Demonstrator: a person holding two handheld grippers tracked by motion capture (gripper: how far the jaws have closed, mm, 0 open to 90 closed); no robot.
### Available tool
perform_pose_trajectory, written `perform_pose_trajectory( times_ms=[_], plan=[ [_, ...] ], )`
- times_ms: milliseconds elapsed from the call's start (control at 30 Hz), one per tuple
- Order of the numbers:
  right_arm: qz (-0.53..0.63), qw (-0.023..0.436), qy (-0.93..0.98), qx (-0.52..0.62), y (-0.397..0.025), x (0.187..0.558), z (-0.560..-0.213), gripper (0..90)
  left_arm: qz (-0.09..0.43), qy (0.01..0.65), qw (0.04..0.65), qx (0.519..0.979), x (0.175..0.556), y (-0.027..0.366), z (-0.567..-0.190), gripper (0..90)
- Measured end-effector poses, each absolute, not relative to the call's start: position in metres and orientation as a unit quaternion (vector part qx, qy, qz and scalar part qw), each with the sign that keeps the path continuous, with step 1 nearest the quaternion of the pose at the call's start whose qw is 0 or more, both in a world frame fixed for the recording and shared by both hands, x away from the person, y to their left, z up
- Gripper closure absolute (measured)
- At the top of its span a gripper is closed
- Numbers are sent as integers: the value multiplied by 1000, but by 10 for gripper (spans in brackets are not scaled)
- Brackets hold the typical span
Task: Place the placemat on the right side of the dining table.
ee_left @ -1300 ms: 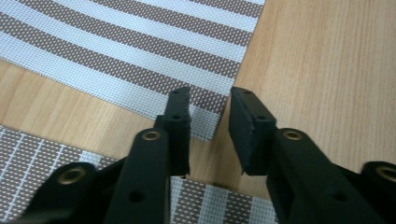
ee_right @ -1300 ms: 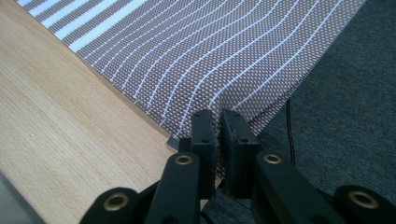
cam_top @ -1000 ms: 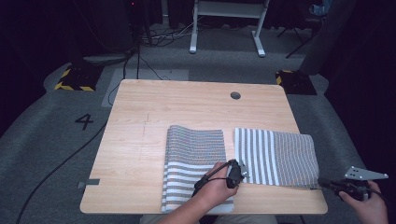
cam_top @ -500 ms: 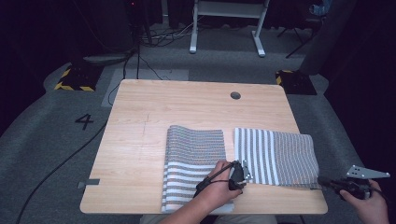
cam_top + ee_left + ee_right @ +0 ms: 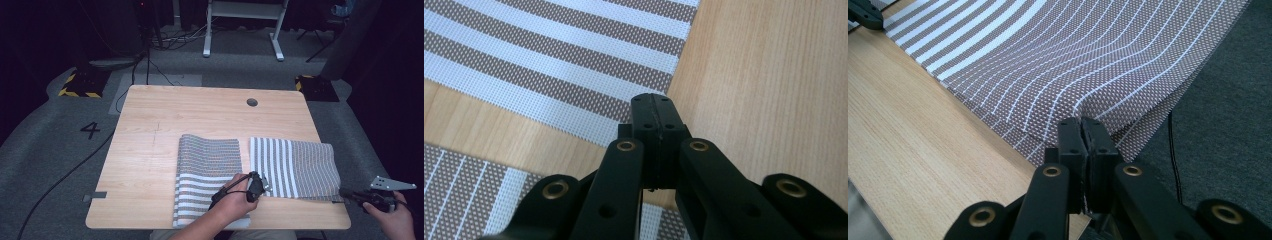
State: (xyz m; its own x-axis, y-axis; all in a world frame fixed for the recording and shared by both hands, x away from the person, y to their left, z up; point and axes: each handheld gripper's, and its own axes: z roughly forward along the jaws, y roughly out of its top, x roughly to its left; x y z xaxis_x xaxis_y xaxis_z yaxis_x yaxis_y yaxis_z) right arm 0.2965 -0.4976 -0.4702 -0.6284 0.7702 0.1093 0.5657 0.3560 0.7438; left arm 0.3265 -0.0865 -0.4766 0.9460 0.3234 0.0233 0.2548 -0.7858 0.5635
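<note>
Two striped woven mats lie side by side on the wooden table (image 5: 150,150). The left mat (image 5: 207,175) rests flat. At the right mat's (image 5: 295,167) near left corner, my left gripper (image 5: 256,187) is shut; in the left gripper view its tips (image 5: 654,100) cover that corner of the mat (image 5: 549,65). My right gripper (image 5: 346,193) is shut on the same mat's near right edge, where the mat overhangs the table. In the right gripper view the mat (image 5: 1088,60) puckers at the closed tips (image 5: 1081,122).
A round cable hole (image 5: 252,102) sits at the table's far right. Grey carpet (image 5: 60,165) with a painted 4 (image 5: 90,130) surrounds the table. A white desk frame (image 5: 242,25) stands behind. A cable (image 5: 65,185) runs along the floor at left.
My left hand has shifted slightly to the right along the mat's corner. The right gripper and both mats stay where they were.
</note>
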Motion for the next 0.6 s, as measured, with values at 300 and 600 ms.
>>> perform_pose_trajectory(
  times_ms=[300,600],
  plan=[
    [403,140,815,393,-495,290,-456,887,61,141,313,937,302,-74,-445,900],
    [422,162,802,390,-492,298,-442,888,101,145,339,924,312,-68,-426,900]
  ],
)
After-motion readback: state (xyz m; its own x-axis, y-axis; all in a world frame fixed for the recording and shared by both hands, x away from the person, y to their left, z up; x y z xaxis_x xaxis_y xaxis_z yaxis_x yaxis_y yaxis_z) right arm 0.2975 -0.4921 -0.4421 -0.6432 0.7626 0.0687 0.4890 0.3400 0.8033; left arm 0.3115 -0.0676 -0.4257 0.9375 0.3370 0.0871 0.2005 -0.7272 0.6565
